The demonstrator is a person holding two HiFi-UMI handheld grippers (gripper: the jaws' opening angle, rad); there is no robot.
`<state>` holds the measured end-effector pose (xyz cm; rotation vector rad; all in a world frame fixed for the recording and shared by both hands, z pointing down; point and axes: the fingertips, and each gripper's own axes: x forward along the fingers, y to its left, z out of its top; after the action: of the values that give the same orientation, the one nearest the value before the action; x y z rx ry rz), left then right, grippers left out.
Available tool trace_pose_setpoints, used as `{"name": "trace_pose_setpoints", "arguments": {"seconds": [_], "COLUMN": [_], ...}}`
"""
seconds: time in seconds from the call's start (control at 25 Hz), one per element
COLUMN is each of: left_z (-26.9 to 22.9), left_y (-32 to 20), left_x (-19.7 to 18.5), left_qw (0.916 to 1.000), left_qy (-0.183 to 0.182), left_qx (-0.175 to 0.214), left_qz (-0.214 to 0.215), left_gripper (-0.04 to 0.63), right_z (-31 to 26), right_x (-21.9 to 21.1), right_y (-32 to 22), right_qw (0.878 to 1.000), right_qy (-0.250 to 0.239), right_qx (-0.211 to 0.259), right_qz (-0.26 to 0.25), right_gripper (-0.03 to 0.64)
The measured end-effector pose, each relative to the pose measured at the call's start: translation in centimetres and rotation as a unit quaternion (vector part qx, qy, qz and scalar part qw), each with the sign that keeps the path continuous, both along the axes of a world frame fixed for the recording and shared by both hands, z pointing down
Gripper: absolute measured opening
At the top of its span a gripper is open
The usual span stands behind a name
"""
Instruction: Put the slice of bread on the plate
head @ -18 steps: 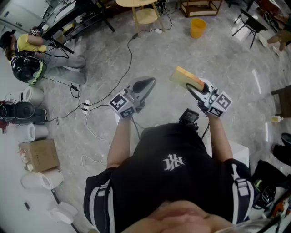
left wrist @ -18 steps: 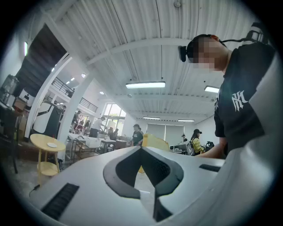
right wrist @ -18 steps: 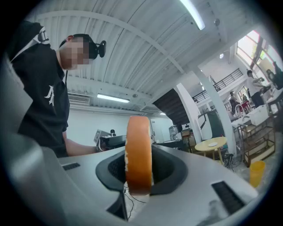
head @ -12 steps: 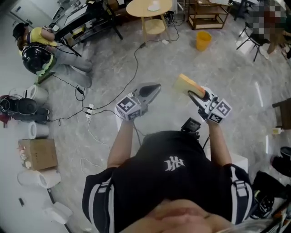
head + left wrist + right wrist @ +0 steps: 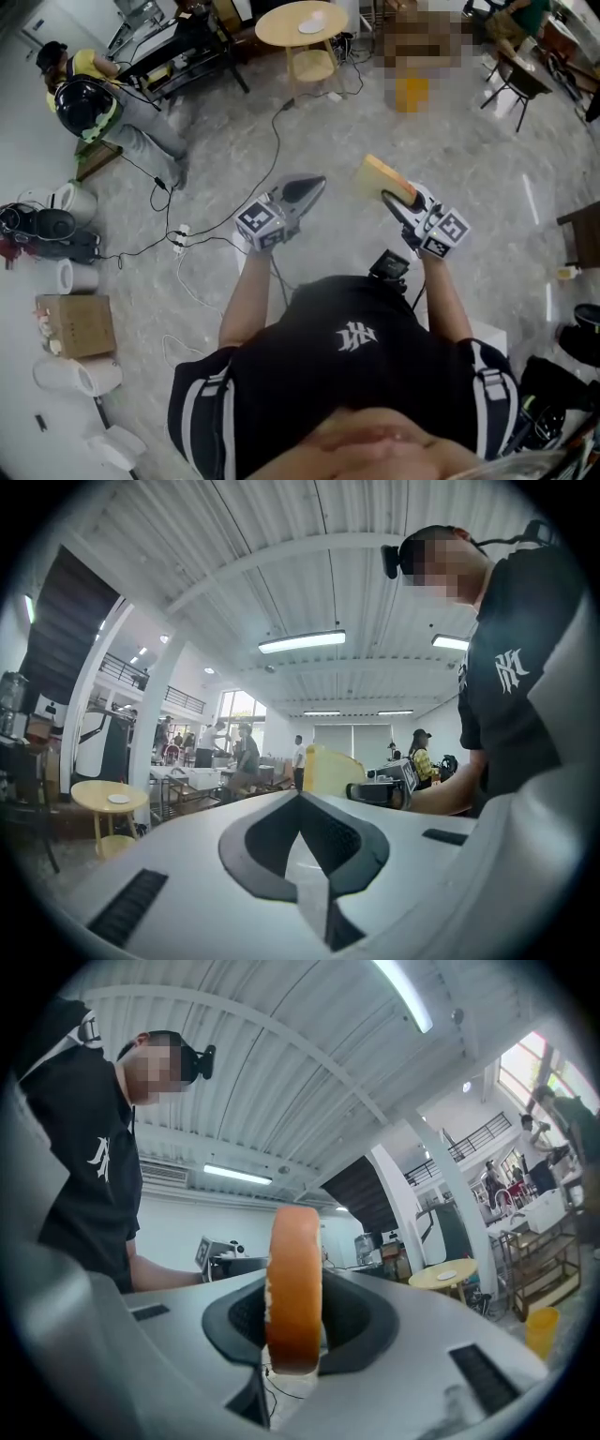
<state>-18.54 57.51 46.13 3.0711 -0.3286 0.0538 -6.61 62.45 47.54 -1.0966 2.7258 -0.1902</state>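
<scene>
My right gripper is shut on a slice of bread, a pale slab with an orange-brown crust, held on edge out in front of me. The right gripper view shows the crust standing upright between the jaws. My left gripper is shut and holds nothing; in its own view the jaw tips meet, with the bread off to the right. A small white plate lies on a round yellow table far ahead across the floor.
Cables trail over the marble floor between me and the table. A person with a helmet sits at the far left. A yellow bucket stands right of the table, chairs further right. A cardboard box and rolls lie at left.
The round table with the plate has come further into the head view at the top. Both grippers hold the same pose, and the bread stays in the right one.
</scene>
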Motion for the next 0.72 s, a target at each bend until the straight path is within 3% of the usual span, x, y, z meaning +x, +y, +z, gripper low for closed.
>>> {"name": "trace_pose_setpoints", "arguments": {"seconds": [0.72], "left_z": [1.9], "left_y": [-2.8], "left_x": [6.4], "left_qw": [0.9994], "left_qy": [-0.008], "left_qx": [-0.013], "left_qz": [-0.030], "left_gripper": [0.015], "right_z": [1.5], "right_x": [7.2], "right_y": [-2.5], "right_qw": [0.999], "right_qy": [0.036], "right_qx": [0.003], "right_qz": [0.007], "right_gripper": [0.095]}}
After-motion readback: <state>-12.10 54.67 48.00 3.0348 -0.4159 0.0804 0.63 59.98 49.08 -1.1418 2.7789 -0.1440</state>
